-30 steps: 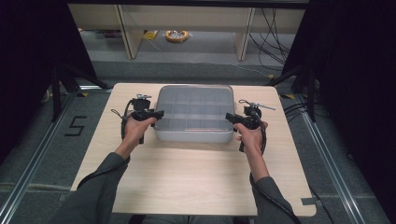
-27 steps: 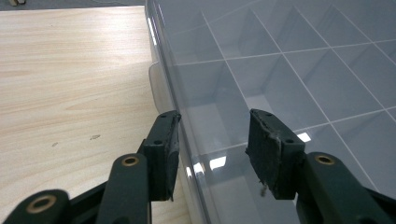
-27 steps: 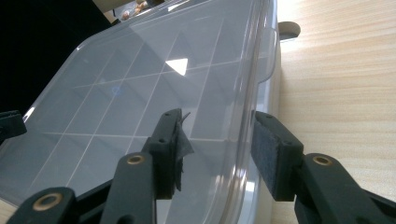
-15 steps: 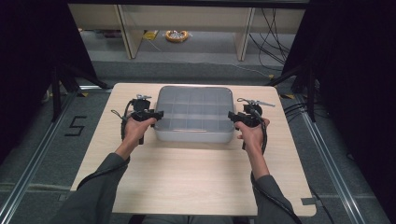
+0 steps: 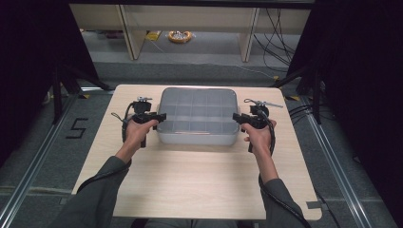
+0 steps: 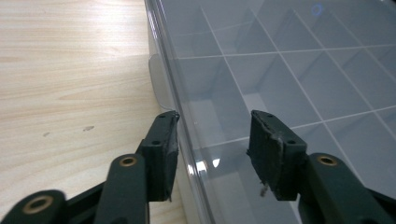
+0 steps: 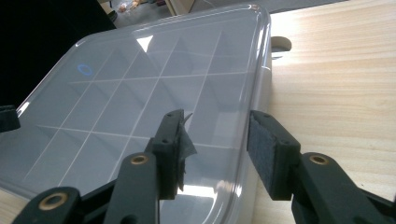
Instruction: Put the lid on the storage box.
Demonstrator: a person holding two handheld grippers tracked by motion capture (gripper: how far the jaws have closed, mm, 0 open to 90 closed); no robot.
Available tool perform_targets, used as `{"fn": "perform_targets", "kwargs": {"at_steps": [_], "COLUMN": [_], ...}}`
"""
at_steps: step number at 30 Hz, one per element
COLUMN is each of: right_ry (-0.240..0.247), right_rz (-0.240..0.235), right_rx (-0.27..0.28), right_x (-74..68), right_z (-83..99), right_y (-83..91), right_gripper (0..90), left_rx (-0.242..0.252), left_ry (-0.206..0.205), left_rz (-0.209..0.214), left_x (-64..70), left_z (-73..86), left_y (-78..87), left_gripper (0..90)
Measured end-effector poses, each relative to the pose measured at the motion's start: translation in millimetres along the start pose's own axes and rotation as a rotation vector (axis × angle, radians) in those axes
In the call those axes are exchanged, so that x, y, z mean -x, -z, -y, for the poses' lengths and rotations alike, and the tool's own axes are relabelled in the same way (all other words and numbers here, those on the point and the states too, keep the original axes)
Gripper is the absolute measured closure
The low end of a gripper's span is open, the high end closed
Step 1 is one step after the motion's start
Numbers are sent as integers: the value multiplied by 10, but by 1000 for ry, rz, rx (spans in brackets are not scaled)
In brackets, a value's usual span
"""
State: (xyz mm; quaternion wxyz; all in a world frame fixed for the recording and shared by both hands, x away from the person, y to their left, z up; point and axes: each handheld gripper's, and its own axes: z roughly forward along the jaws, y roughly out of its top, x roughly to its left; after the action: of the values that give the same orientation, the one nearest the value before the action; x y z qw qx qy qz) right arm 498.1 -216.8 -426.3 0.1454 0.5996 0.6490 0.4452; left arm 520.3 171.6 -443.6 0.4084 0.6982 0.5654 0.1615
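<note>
I am holding both grippers at a clear lidded compartment box (image 5: 197, 116) sitting toward the tabletop's (image 5: 190, 180) far edge, midway between its side edges. My left gripper (image 6: 212, 140) is straddling the box's left rim, jaws apart, one outside the wall and one over the lid; my right gripper (image 7: 219, 142) is mirroring it at the right rim, also apart, likely readying a two-sided hold. Compared with a second ago, the right gripper is sitting slightly closer to the box; the box itself has not shifted.
</note>
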Motion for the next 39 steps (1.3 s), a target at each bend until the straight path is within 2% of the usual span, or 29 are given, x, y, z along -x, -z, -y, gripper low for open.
{"fn": "perform_targets", "kwargs": {"at_steps": [2,3,4,5,8,9,11,12,13,15,16,18,19,20,22,23,24,25,26,27,28,30,32,35,36,37,38,39], "right_ry": [7,-30,-30,22,20,2,-2,-36,-36,-32,26,-28,-12,25,30,2,2,32,39,16,16,52,35,62,9,9,41,39], "right_rz": [-8,-9,-9,-11,-21,-21,-22,-27,-24,-23,-20,-33,-26,-28,-29,-46,-46,-47,-48,-54,-54,-70,-71,-76,-88,-88,-81,-88], "right_rx": [6,-2,-2,15,16,18,10,4,4,4,23,7,14,22,27,19,19,28,32,23,23,33,29,37,17,17,31,33], "right_x": [29,4,4,57,68,63,67,46,54,56,102,54,52,79,75,33,33,44,36,-9,-9,-14,-37,-34,-82,-82,-62,-69], "right_z": [0,7,7,13,23,42,48,58,70,77,79,90,99,98,100,109,109,110,118,131,131,148,159,186,212,212,218,234], "right_y": [28,44,44,53,70,83,94,113,118,121,107,138,139,137,144,174,174,179,184,215,215,243,256,281,319,319,311,330], "right_gripper": [572,571,571,566,559,551,547,545,542,539,536,529,528,526,522,518,518,515,511,505,505,490,488,476,470,470,462,438], "left_rx": [13,16,29,29,30,31,28,29,27,24,21,22,21,22,31,27,34,28,35,27,32,20,32,34,35,38,35,34], "left_ry": [0,3,8,11,6,-5,-8,-4,-9,-20,-22,-23,-27,-30,-22,-34,-25,-38,-26,-41,-29,-46,-37,-40,-39,-40,-43,-44], "left_rz": [0,3,3,17,40,53,59,66,74,87,94,105,113,115,124,127,136,137,144,148,155,165,175,183,183,185,184,183], "left_x": [1,-3,-4,-6,2,10,9,16,16,31,41,54,58,64,83,81,94,92,107,102,113,113,130,137,140,141,142,143], "left_z": [-3,-8,-10,-14,0,22,33,47,55,76,87,107,116,122,140,149,160,176,188,203,220,256,295,358,371,384,402,424], "left_y": [34,60,82,119,196,239,260,283,298,335,348,374,391,399,414,427,430,448,450,466,472,501,518,569,581,590,604,614], "left_gripper": [464,459,459,440,431,426,424,421,420,419,418,415,415,415,414,413,413,411,409,401,401,388,383,372,358,358,353,341]}}
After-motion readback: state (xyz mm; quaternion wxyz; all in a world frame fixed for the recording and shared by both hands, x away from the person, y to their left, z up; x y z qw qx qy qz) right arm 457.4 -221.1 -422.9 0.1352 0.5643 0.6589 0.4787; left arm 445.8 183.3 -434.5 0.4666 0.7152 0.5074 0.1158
